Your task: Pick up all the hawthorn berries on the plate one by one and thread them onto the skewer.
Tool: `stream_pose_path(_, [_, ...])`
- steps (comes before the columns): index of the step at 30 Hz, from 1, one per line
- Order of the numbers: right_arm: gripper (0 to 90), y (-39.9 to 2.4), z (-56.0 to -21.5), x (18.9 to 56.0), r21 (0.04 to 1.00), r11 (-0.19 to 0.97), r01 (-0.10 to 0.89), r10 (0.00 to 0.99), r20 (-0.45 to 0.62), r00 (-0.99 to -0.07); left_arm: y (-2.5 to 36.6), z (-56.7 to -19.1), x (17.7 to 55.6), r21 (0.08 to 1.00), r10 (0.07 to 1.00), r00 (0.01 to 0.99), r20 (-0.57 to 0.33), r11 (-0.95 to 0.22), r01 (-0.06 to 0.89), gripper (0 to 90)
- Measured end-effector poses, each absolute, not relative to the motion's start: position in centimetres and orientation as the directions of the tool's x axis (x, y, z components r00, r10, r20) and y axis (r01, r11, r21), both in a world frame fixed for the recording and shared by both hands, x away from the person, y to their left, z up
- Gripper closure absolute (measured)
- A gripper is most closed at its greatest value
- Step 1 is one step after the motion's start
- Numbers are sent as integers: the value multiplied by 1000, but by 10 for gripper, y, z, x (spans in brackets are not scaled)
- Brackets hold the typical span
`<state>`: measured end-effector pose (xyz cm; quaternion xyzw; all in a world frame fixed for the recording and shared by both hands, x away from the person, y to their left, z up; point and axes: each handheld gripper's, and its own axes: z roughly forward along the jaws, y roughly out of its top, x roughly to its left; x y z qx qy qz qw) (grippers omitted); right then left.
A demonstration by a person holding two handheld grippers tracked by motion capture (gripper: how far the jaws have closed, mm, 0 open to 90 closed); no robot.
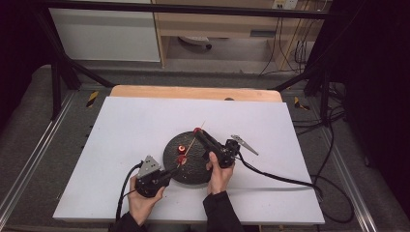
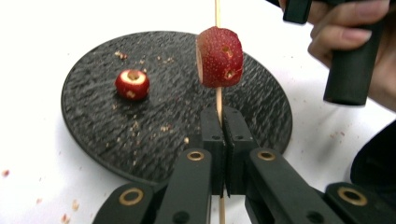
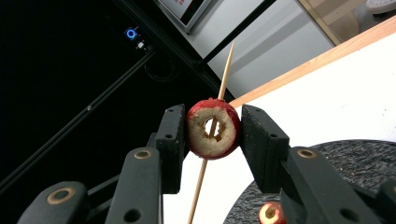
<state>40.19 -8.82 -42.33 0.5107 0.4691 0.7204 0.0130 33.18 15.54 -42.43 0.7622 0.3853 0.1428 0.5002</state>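
**Item 1. Thin pale wooden skewer** [image 2: 218,100]. Pinched near its lower end by our left claw [image 2: 219,122], whose jaws are fully closed on the stick. One red cored fruit ring with speckled skin [image 2: 219,57] already sits threaded on it, just above that claw at 12 o'clock in the left gripper view.

**Item 2. Second red cored fruit ring with pale cut flesh** [image 3: 213,134]. Clamped by its skin between the two pads of our right claw [image 3: 213,135], jaws closed only as far as the fruit allows. In the right gripper view the skewer [image 3: 212,128] crosses the ring's hollow centre, tip pointing toward 1 o'clock; whether it already passes through the hole or merely lies behind it we cannot tell.

**Item 3. Round black textured slate plate** [image 1: 170,150] on the white tabletop [image 1: 125,125]. It carries a third small red cored fruit piece [image 2: 132,84], at 10 o'clock from the left claw, well apart from it, among crumbs.

**Handling note.** We judge the step to be threading ring onto stick. We should keep the skewer steady and its axis lined up with the hole, slide the ring down slowly toward the first ring, and squeeze gently, since soft flesh may split or the thin stick may bend.
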Motion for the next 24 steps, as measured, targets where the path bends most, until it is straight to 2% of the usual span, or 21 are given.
stream_pose_path(24, [618,-87,-425,395,705,-530,472,501,709,-496,138,-407,359,878,719,673,-171,-199,435,882])
